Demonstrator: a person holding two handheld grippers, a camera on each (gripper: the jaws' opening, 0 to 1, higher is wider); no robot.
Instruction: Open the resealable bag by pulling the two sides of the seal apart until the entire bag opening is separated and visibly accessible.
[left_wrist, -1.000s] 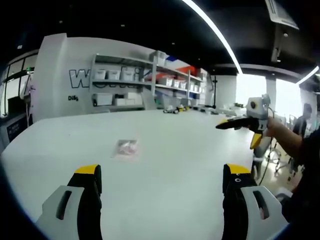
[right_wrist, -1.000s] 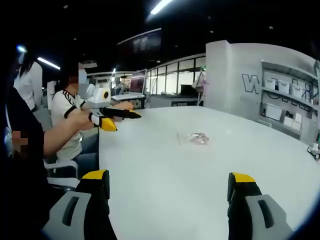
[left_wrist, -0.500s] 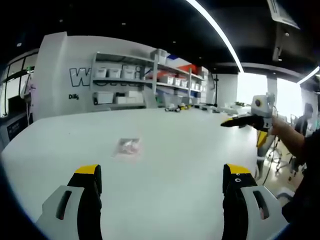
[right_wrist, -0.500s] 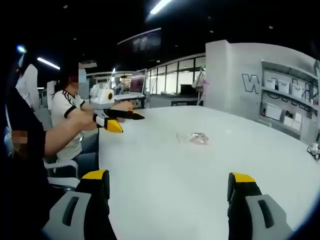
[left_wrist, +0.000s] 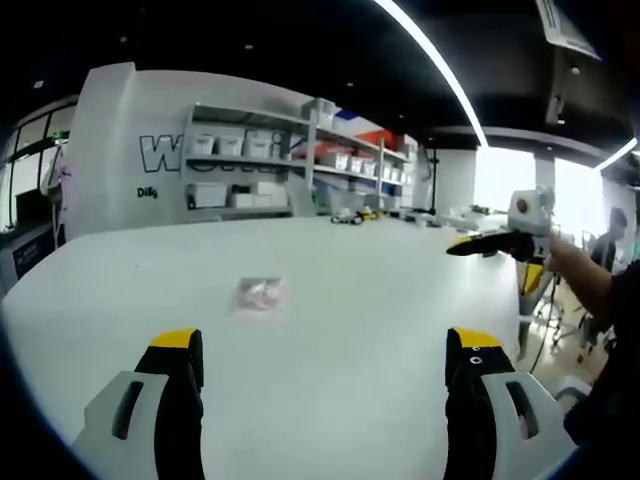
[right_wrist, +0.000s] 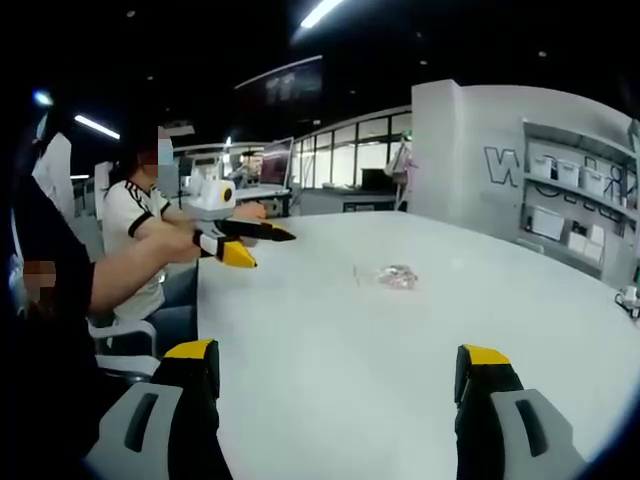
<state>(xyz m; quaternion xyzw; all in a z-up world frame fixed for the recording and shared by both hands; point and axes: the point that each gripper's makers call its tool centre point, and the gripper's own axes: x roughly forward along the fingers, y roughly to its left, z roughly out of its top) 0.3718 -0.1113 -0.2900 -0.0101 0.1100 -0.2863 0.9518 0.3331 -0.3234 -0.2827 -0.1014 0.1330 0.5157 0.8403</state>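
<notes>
A small clear resealable bag with pinkish contents lies flat on the white table, far ahead of both grippers. My left gripper is open, its yellow-tipped jaws wide apart and holding nothing. In the left gripper view, my right gripper comes in from the right, held above the table's edge. The right gripper view has the bag mid-table. There my right gripper is open and holds nothing, while my left gripper hovers at the table's left side in a hand.
Shelves with white bins line the wall behind the table. A seated person in a white shirt is at the table's far left side. Small objects sit near the table's far edge. Another person stands at the right.
In the right gripper view, the left gripper has moved a little rightward over the table edge. In the left gripper view, the right gripper has drifted slightly right. The bag stays put.
</notes>
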